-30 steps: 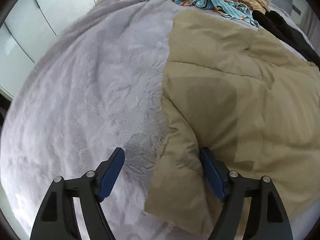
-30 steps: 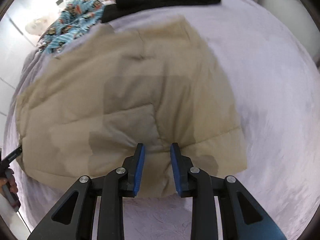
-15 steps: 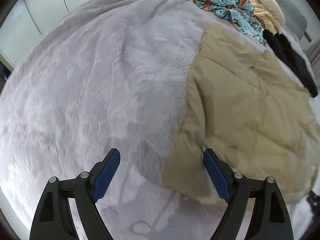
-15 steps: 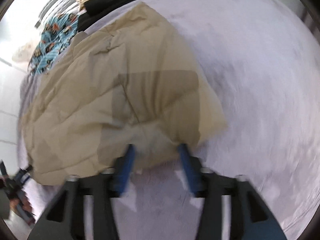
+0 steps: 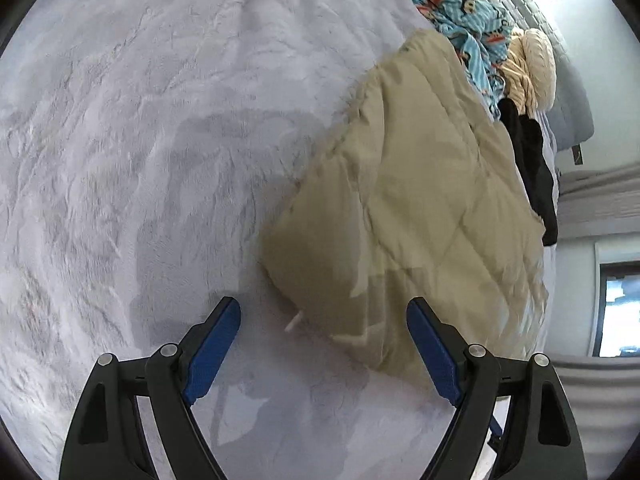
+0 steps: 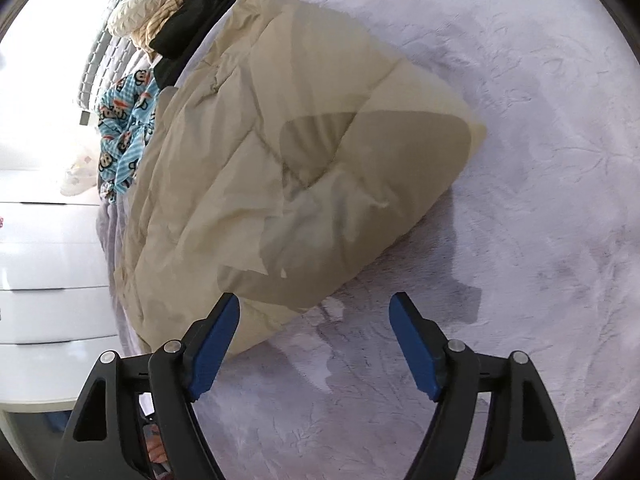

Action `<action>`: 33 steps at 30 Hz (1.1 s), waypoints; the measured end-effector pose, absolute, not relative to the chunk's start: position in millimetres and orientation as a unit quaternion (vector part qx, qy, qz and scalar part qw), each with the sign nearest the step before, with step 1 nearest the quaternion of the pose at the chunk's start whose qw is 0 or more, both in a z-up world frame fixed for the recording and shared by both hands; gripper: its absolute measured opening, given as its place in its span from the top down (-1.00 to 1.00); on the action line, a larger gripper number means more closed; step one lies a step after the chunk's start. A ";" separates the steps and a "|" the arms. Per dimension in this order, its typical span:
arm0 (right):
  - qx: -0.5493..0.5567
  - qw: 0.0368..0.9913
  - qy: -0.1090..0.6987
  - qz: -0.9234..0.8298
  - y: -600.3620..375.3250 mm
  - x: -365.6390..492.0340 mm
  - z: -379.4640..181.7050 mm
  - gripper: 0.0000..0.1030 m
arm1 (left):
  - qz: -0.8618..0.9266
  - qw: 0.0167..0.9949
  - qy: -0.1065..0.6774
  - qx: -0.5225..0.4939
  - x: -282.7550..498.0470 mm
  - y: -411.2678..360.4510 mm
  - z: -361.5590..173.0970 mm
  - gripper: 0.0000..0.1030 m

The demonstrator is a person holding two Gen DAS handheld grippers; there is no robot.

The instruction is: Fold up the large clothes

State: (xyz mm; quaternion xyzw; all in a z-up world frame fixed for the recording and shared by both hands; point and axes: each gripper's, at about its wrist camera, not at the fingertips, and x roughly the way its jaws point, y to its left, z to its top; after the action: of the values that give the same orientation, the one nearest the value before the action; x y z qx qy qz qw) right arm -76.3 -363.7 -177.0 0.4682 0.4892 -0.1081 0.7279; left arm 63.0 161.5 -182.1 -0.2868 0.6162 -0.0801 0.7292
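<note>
A beige quilted jacket (image 5: 408, 216) lies folded on the grey plush bedspread (image 5: 160, 160); it also shows in the right wrist view (image 6: 288, 168). My left gripper (image 5: 324, 316) is open and empty, hovering just short of the jacket's near left corner. My right gripper (image 6: 316, 312) is open and empty, just short of the jacket's near edge, with its left finger (image 6: 216, 336) in front of the fabric.
At the head of the bed lie a blue monkey-print garment (image 5: 460, 20), a cream knit piece (image 5: 532, 68) and a black garment (image 5: 532, 168); the same pile shows in the right wrist view (image 6: 124, 128). White drawers (image 6: 44, 280) stand beside the bed.
My right gripper has opened and let go of the jacket's edge, then pulled back. Both grippers have swung round, so the jacket now sits further off and tilted in both views.
</note>
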 end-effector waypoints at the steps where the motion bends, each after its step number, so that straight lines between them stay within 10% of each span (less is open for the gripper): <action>1: 0.466 0.728 0.492 -0.105 -361.6 -73.3 -177.7 -0.56 | -0.077 0.734 0.614 -0.281 68.3 162.8 -182.0 -0.67; 28: 0.621 0.676 0.397 -0.021 -379.1 -36.4 -237.5 -0.76 | -0.111 0.711 0.584 -0.375 100.3 117.0 -213.3 -0.67; 33: 0.635 0.659 0.404 -0.014 -379.4 -21.4 -243.1 -0.76 | -0.129 0.722 0.588 -0.341 110.4 104.1 -197.7 0.44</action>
State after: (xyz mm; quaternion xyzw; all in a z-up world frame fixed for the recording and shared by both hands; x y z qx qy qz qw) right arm -21.4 -379.4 -243.1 0.6347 0.4040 -0.0144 0.6586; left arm 110.4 104.1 -197.7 -0.3406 0.5881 -0.1295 0.7220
